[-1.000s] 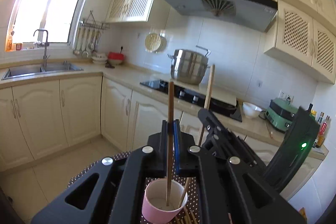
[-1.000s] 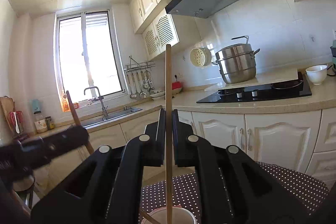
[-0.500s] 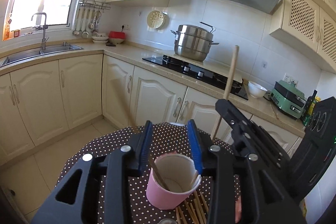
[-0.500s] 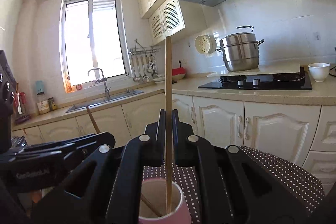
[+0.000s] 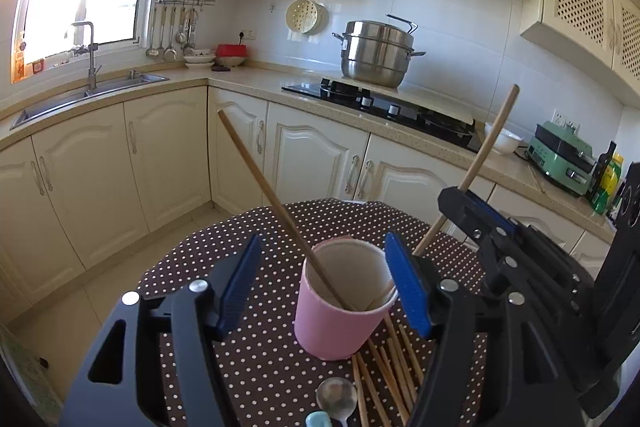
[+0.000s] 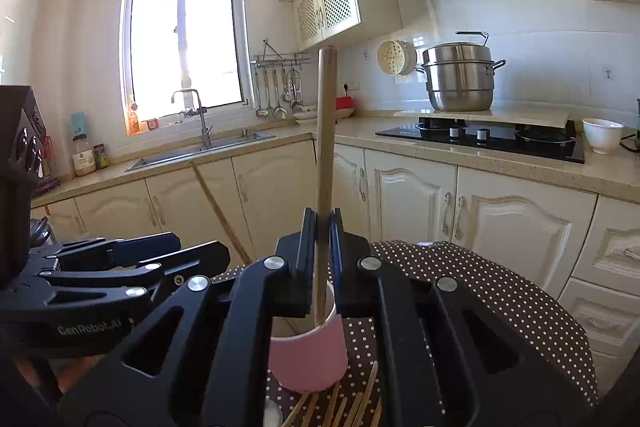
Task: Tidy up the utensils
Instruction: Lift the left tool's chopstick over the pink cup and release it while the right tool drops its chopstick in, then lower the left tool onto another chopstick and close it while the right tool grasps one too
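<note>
In the left wrist view, the pink cup (image 5: pixel 340 301) stood on the polka-dot tablecloth (image 5: pixel 256 363) at lower centre of the frame, directly between the two blue-padded fingers of the left gripper (image 5: pixel 326 283). Those jaws were opening, with wide gaps on either side, and neither pad touched the cup wall. One chopstick (image 5: pixel 276 203) leaned loose inside the cup, its tip resting at the bottom and its upper end tilting toward the upper left of the frame; nothing gripped it. Below the cup, toward the bottom edge, a bundle of chopsticks (image 5: pixel 390 367) lay flat on the cloth, and a spoon (image 5: pixel 336 397) lay beside them at the bottom centre. At the right of that frame the right gripper (image 5: pixel 460 197) came in, clamped on a second chopstick (image 5: pixel 490 147) that slanted from the upper right down toward the cup. In the right wrist view, that gripper (image 6: pixel 322 227) sat at centre frame with its jaws pressed nearly together on the same chopstick (image 6: pixel 325 131), which stood almost upright, its lower end dipping past the cup's (image 6: pixel 308 359) rim just beneath the fingers. The left gripper (image 6: pixel 188 251) appeared at the left of that frame, beside the cup.
</note>
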